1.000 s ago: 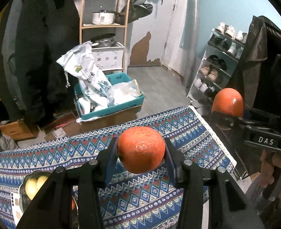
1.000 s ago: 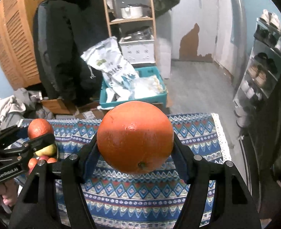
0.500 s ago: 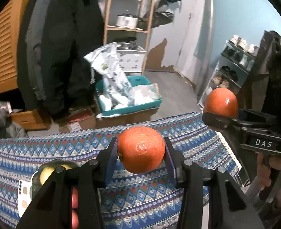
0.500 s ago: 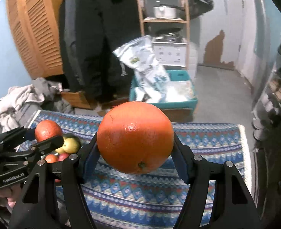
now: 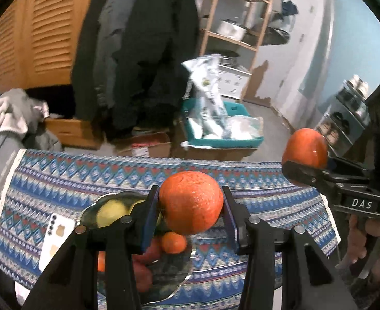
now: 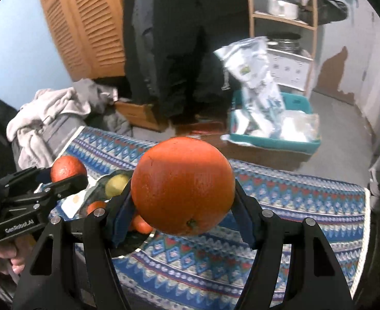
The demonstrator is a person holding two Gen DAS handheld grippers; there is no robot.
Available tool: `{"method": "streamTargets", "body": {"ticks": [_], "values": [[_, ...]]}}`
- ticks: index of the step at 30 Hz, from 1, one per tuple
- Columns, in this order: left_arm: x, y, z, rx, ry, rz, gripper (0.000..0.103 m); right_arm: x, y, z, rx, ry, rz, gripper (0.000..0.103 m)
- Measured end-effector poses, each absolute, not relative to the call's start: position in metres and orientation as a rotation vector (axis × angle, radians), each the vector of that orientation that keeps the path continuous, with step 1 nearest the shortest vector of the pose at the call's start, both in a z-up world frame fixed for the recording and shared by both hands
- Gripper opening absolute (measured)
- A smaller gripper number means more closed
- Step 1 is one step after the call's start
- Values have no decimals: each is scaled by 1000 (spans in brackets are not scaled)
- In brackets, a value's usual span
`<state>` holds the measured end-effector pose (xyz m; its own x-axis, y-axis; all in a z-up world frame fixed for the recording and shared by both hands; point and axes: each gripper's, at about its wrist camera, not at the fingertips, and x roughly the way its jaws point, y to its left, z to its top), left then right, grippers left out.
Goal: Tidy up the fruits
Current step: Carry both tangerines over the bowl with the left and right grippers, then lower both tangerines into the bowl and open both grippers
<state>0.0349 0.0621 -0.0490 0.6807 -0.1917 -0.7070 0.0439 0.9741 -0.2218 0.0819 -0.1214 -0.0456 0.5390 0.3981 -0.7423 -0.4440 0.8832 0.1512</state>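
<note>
Both grippers carry fruit above the table. The left gripper (image 5: 191, 204) pinches a small orange (image 5: 190, 202) between its two fingers, and it hangs just over the shiny plate (image 5: 174, 271), where a yellow-green apple (image 5: 112, 210), a tangerine (image 5: 173, 242) and some reddish fruit already lie. The right gripper (image 6: 183, 191) pinches a big orange (image 6: 182, 188) in the same way, more to the right, above the patterned tablecloth (image 6: 293, 199). I think the step is to put both oranges on the plate; it is better to do it one after the other, to go down low over a free place and to open the fingers slowly, because a round fruit can roll off the flat plate or push the others. The left view shows the white phone (image 5: 57, 240) beside the plate and the fruit in front on the plate. The right view shows the stem end of the big orange, and how near the small orange is to the apple.
</note>
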Motion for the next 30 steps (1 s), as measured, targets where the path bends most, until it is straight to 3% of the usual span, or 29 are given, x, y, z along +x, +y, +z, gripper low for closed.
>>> {"method": "streamTargets", "body": {"ticks": [13, 30], "values": [[35, 133, -107, -279, 923, -18, 46, 98, -46, -77, -94, 947, 604, 69], [49, 153, -195, -348, 1112, 20, 47, 116, -4, -147, -126, 1108, 631, 69]]}}
